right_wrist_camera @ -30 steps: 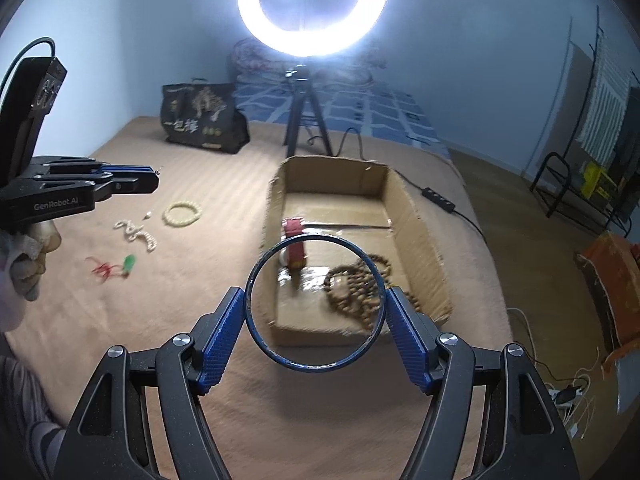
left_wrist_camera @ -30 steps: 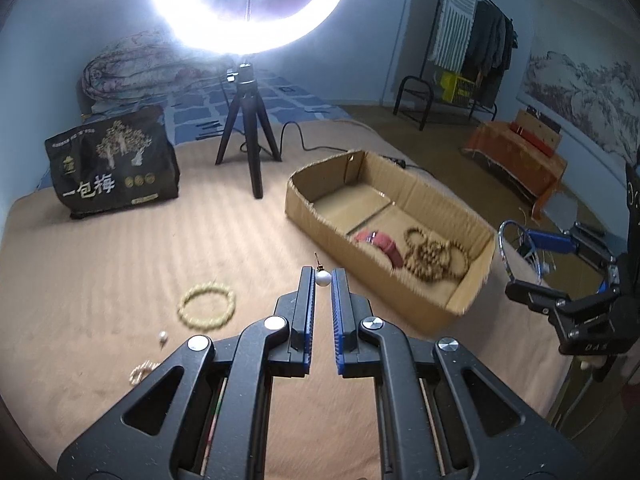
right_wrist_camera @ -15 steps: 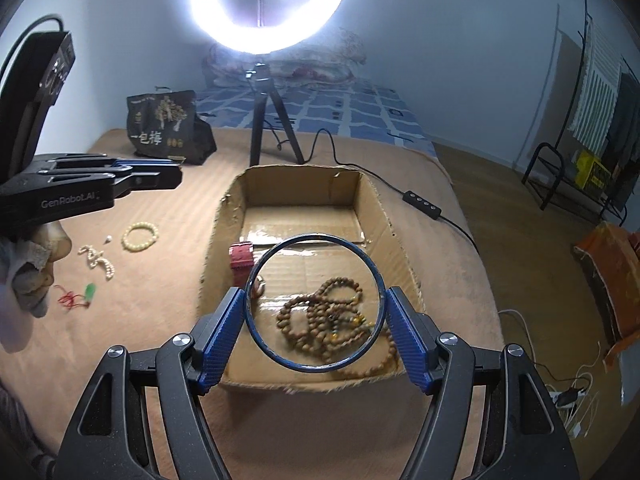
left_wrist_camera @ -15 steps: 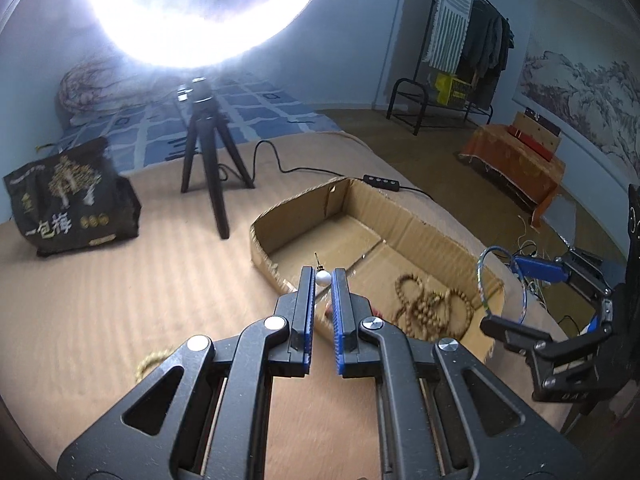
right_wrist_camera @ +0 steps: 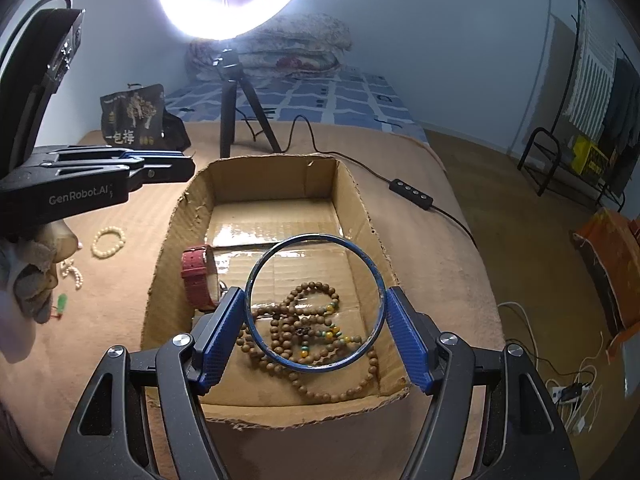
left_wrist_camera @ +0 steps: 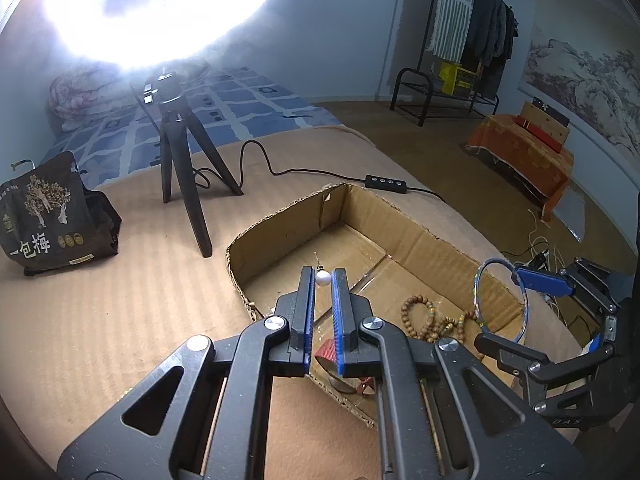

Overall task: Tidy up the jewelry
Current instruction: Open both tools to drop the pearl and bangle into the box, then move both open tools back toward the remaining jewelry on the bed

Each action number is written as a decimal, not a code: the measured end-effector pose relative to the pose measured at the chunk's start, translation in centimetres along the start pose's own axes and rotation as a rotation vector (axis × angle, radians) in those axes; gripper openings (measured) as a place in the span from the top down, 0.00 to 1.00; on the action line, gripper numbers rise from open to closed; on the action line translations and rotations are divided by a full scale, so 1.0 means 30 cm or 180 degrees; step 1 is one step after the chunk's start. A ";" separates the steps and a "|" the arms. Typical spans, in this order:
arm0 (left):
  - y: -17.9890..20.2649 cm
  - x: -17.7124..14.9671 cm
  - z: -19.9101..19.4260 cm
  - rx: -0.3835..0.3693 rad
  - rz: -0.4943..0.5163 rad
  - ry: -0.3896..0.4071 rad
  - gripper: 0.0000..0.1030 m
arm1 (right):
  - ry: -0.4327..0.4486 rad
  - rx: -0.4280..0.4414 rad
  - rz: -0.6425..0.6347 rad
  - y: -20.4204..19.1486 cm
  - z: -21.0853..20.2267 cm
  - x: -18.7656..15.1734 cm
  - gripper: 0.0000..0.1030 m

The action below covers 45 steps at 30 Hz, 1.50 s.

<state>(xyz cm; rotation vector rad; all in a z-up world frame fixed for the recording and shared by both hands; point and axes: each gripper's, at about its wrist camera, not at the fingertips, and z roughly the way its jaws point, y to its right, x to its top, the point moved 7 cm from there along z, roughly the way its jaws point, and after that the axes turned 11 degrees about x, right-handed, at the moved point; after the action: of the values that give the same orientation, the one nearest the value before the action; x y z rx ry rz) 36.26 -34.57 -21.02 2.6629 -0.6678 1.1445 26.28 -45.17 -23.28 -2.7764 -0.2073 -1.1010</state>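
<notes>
While left gripper [left_wrist_camera: 323,280] pinches pearl earring [left_wrist_camera: 322,277] over cardboard box [right_wrist_camera: 362,204] — lower before release; right gripper [right_wrist_camera: 316,312] clamps blue bangle [right_wrist_camera: 315,303] — drop clear of wooden bead necklace [right_wrist_camera: 312,328].

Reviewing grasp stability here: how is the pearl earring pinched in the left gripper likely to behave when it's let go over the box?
The pearl earring is round and smooth, so it will probably roll on the cardboard box floor. Held only at the left gripper fingertips, it could slip easily. It looks tiny, so likely very light.

Left tool [right_wrist_camera: 176,168]: "GenRobot.AI" on side. Black bag [left_wrist_camera: 48,216]: "一包梅". Right tool [left_wrist_camera: 500,304]: "DAS" on body.
</notes>
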 end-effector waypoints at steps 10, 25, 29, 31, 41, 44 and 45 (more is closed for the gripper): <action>0.006 0.016 -0.012 0.0036 0.0001 0.0011 0.93 | -0.0020 0.0034 -0.0034 -0.015 0.004 0.007 0.31; -0.019 0.031 -0.071 0.0122 -0.0045 0.0116 0.48 | -0.0052 -0.0079 -0.0088 -0.040 -0.017 0.007 0.24; -0.039 0.025 -0.102 0.0151 -0.0053 0.0111 0.48 | -0.0030 -0.0055 -0.0049 -0.052 -0.037 0.006 0.24; -0.054 0.021 -0.122 0.0161 -0.0069 0.0118 0.48 | -0.0001 -0.0032 -0.0043 -0.063 -0.054 0.009 0.24; -0.155 0.008 -0.260 0.0287 -0.0125 0.0202 0.48 | -0.0032 0.0163 0.0011 -0.135 -0.114 0.005 0.24; -0.208 -0.005 -0.320 0.0363 -0.0112 0.0253 0.48 | -0.0094 0.0176 -0.0037 -0.175 -0.128 -0.003 0.24; -0.223 -0.009 -0.335 0.0379 -0.0116 0.0261 0.48 | -0.0110 0.0151 -0.0051 -0.183 -0.132 -0.005 0.24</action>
<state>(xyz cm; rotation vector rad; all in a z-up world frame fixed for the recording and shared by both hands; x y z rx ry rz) 32.69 -25.34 -14.11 2.6950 -0.5513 1.3147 22.51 -40.55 -20.07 -2.7581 -0.2567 -1.0383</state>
